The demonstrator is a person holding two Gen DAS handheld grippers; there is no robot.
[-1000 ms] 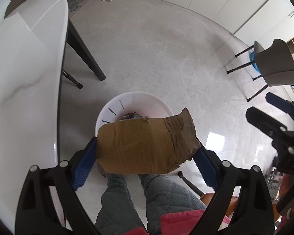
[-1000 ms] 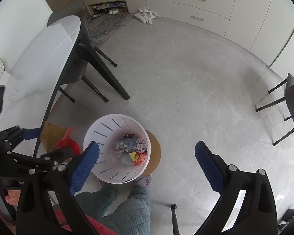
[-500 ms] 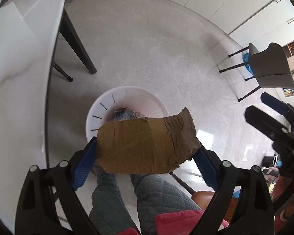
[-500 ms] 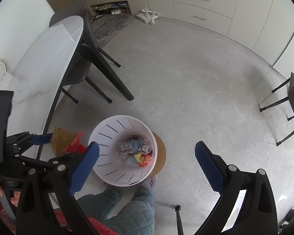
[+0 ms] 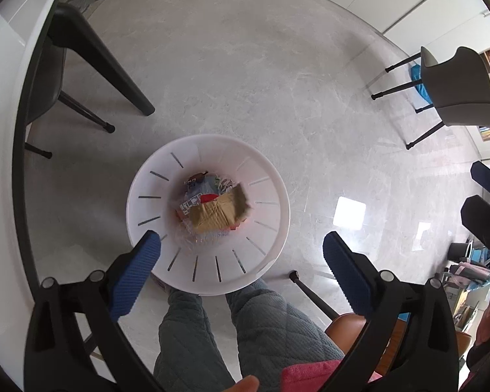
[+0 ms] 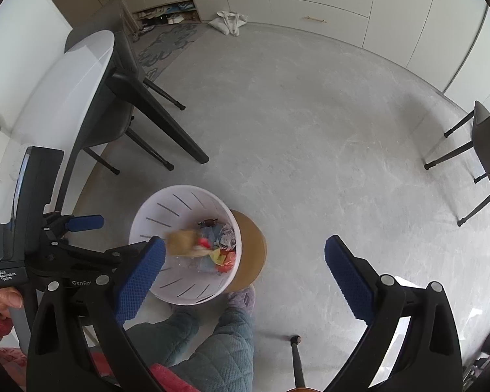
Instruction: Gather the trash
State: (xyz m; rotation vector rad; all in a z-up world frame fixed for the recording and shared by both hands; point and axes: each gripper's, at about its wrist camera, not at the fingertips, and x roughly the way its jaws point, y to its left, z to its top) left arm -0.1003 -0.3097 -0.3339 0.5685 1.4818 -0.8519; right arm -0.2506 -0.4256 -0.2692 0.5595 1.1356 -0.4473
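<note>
Grey tile floor, white bin [image 5: 209, 281] by the person's feet. Left gripper [image 5: 241, 254] is opening above it, nothing between its pads; the cardboard scrap [image 5: 217, 212] sits inside on other trash. Right gripper [image 6: 245, 271] gapes empty. That piece looks done.

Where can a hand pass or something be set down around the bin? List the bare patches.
The grey floor is bare between the white bin, the cabinets and the grey chair. The white tabletop at the left looks bare too. Crowded: inside the bin, where the cardboard piece lies on other trash, and beside the person's legs.
</note>
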